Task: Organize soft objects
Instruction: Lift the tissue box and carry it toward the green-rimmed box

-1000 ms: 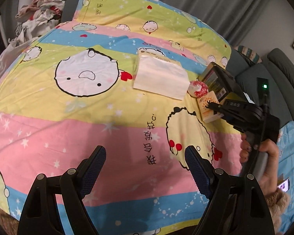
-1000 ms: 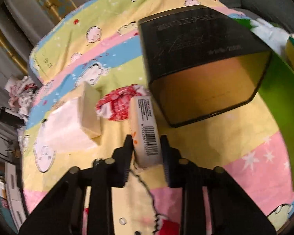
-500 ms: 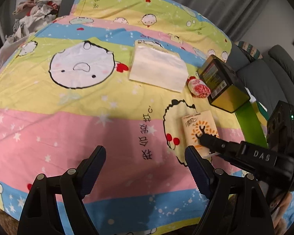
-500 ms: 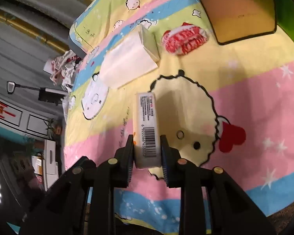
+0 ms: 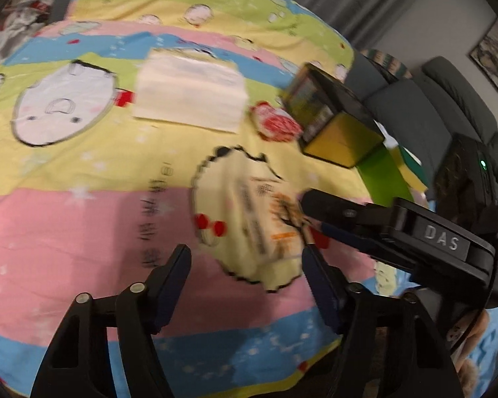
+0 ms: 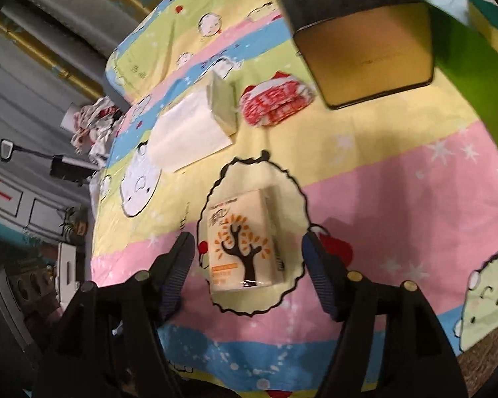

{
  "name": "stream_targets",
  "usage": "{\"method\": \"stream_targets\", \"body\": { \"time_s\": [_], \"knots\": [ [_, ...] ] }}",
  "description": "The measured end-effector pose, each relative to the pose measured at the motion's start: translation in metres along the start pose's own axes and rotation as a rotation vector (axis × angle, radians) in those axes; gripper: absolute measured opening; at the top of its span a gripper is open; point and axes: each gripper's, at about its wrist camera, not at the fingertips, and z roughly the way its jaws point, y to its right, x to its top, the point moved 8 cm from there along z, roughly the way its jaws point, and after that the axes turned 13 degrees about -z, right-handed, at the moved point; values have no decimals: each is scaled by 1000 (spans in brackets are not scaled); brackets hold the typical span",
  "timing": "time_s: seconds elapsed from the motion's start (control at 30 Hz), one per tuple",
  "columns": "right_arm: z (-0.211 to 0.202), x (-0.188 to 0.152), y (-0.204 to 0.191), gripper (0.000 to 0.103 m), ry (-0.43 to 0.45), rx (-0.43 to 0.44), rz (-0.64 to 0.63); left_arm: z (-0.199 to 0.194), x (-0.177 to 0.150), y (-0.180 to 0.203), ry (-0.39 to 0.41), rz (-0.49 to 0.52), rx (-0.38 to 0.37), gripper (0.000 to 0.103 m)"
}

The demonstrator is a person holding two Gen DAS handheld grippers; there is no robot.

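A small tissue pack (image 6: 240,243) with an orange tree print lies flat on the cartoon bedsheet (image 6: 398,182); it also shows blurred in the left wrist view (image 5: 269,219). My right gripper (image 6: 249,258) is open, its fingers on either side of the pack, not touching it. In the left wrist view the right gripper (image 5: 307,224) hovers over the pack. My left gripper (image 5: 245,275) is open and empty just before the pack. A large white tissue pack (image 5: 191,94) and a red-and-white pack (image 5: 275,124) lie farther back.
A black and gold box (image 6: 362,43) stands at the back right beside a green sheet (image 6: 474,66). Grey sofa cushions (image 5: 415,106) lie to the right. A heap of clothes (image 6: 93,126) sits at the far left. The bed's front edge is close below the grippers.
My right gripper carried the small tissue pack toward the front, laid it flat on the sheet and opened. The left gripper stayed open and shifted slightly right.
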Motion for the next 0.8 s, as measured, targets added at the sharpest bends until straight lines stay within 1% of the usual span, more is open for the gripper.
{"method": "stream_targets", "body": {
  "time_s": [0.03,0.1,0.13,0.17,0.2,0.23,0.3,0.33,0.4,0.47,0.53,0.63,0.73,0.8],
  "knots": [
    [5,1,0,62,-8,13,1,5,-1,5,-14,3,-18,57],
    [12,1,2,58,-22,26,4,13,-4,13,-41,2,-49,55],
    [16,1,3,57,-30,28,7,19,-6,19,-57,2,-65,48],
    [21,0,6,53,-44,29,13,23,-7,21,-68,5,-73,43],
    [25,-1,6,49,-57,39,16,27,-7,24,-78,9,-80,42],
    [27,-3,7,49,-64,44,16,30,-8,25,-79,14,-74,42],
    [24,-3,10,46,-51,38,19,33,-8,28,-67,34,-48,42],
    [21,-3,11,45,-47,40,20,33,-8,30,-65,41,-48,42],
    [12,0,14,45,-29,30,13,29,-7,40,-65,54,-84,42],
    [-2,4,18,45,11,18,8,25,-6,53,-60,74,-112,42],
    [-21,11,26,45,63,6,27,22,-5,71,-54,116,-135,42],
    [-50,21,41,45,135,-31,43,21,-4,109,-48,193,-191,42],
    [-87,29,63,45,215,-92,73,24,-8,147,-56,262,-251,42],
    [-113,33,79,45,272,-149,91,27,-11,173,-67,315,-294,42]
  ]
}}
